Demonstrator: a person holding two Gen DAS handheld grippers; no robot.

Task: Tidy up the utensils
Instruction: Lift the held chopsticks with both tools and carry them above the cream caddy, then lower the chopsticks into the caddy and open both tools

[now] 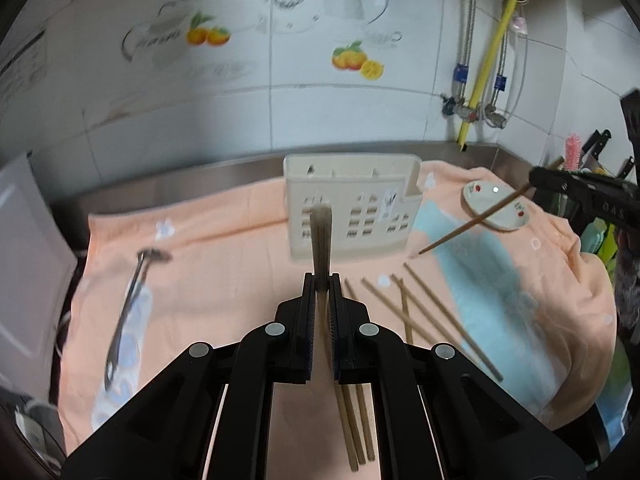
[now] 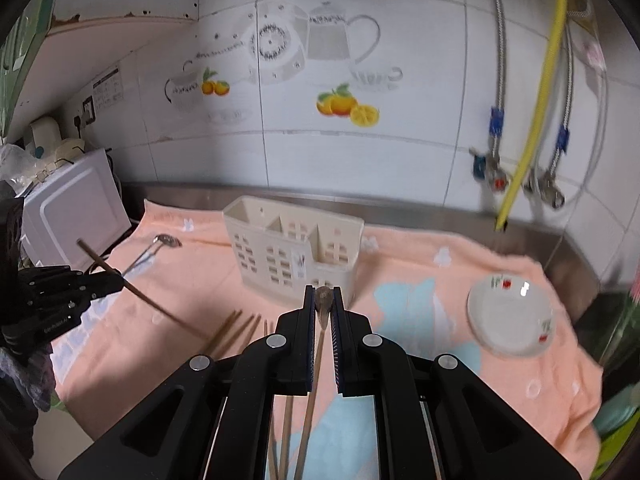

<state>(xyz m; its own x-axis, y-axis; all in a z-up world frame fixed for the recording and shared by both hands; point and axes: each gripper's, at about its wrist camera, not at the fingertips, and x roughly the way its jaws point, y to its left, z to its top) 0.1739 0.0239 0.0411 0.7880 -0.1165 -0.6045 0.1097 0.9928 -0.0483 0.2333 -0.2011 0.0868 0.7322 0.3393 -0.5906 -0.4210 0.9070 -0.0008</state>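
A cream slotted utensil holder [image 1: 352,208] stands on the peach towel; it also shows in the right wrist view [image 2: 296,252]. My left gripper [image 1: 322,284] is shut on a wooden chopstick [image 1: 321,240] pointing up in front of the holder. From the right wrist view the left gripper [image 2: 116,280] holds it [image 2: 152,300] above the towel's left part. My right gripper [image 2: 323,296] is shut on another chopstick [image 2: 316,360]; in the left wrist view the right gripper [image 1: 536,180] holds it [image 1: 472,224] slanted over the dish. Several loose chopsticks [image 1: 432,312] lie on the towel. A metal spoon [image 1: 128,308] lies at left.
A small white dish [image 2: 510,316] with red print sits on the towel at right. A white appliance [image 2: 72,208] stands at the left edge. Pipes and a yellow hose [image 2: 532,120] run down the tiled wall. Knives [image 1: 596,148] hang at far right.
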